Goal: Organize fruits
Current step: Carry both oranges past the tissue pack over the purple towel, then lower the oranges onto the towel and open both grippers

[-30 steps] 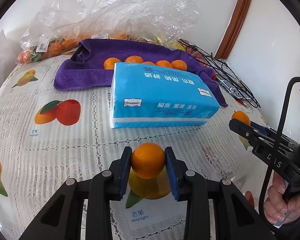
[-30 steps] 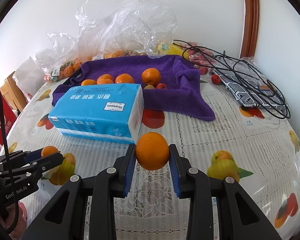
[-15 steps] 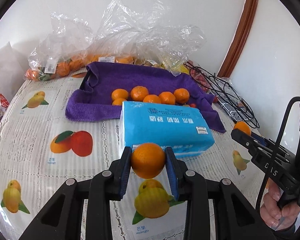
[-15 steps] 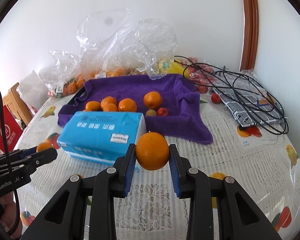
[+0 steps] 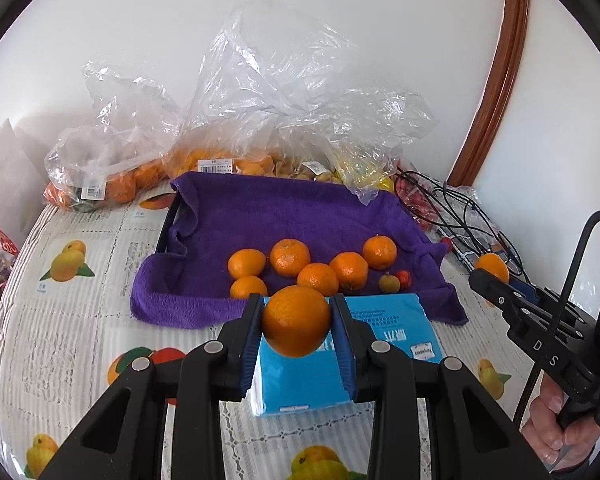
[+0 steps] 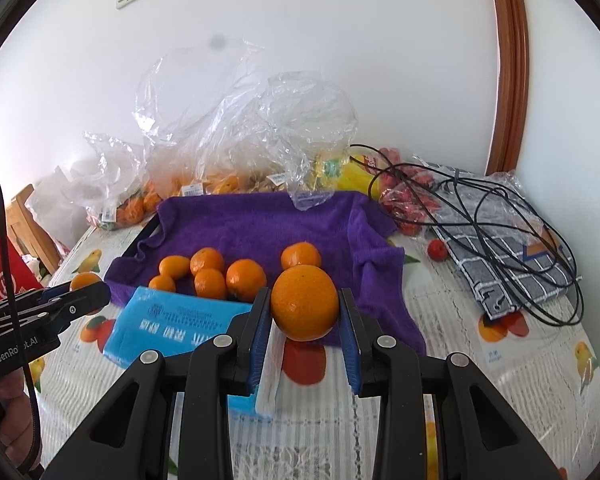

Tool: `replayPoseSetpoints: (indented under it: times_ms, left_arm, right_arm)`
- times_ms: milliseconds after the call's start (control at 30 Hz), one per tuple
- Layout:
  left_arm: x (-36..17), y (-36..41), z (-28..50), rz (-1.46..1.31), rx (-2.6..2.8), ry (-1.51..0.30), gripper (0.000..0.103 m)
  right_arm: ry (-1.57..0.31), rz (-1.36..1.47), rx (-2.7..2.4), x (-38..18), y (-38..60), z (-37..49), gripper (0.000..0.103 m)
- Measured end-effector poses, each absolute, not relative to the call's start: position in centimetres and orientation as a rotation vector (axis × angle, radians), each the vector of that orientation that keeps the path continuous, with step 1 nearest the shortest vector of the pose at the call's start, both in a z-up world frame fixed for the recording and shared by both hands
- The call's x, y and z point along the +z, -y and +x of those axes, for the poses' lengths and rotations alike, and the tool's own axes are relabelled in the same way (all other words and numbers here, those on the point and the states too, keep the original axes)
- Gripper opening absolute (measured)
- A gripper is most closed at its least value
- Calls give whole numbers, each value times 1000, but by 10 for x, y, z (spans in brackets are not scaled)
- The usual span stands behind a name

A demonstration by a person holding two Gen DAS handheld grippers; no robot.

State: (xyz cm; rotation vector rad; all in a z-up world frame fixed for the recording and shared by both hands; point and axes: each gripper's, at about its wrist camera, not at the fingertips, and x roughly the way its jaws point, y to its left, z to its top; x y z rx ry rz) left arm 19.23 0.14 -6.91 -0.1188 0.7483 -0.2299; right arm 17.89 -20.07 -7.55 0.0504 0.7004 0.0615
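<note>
My left gripper (image 5: 296,322) is shut on an orange (image 5: 296,320), held in the air above the blue tissue pack (image 5: 384,336). My right gripper (image 6: 305,310) is shut on a second orange (image 6: 304,307), held over the near edge of the purple towel (image 6: 260,224). Several oranges (image 5: 290,258) lie on the purple towel (image 5: 260,212) beyond the tissue pack, with two small fruits (image 5: 389,282) beside them. The right gripper also shows at the right of the left wrist view (image 5: 490,276), and the left gripper at the left of the right wrist view (image 6: 86,286).
Clear plastic bags of fruit (image 5: 112,176) pile up against the wall behind the towel. Black cables (image 6: 496,216) lie on a striped cloth (image 6: 512,268) at the right, with a small red fruit (image 6: 437,249) near them. The table has a fruit-print cloth (image 5: 60,320).
Both grippers have risen and moved forward toward the towel, each still holding its orange. The tissue pack now lies beneath them rather than ahead.
</note>
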Motion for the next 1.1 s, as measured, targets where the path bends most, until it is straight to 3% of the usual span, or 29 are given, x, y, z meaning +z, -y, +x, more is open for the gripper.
replayPoseSetpoints:
  times_ms: [533, 1100]
  left_arm:
    - [-85, -26, 250, -153, -188, -761, 32]
    - [-113, -34, 263, -198, -180, -814, 32]
  right_arm:
    - [-702, 34, 114, -93, 173, 251, 33]
    - [-752, 65, 133, -127, 180, 262, 33]
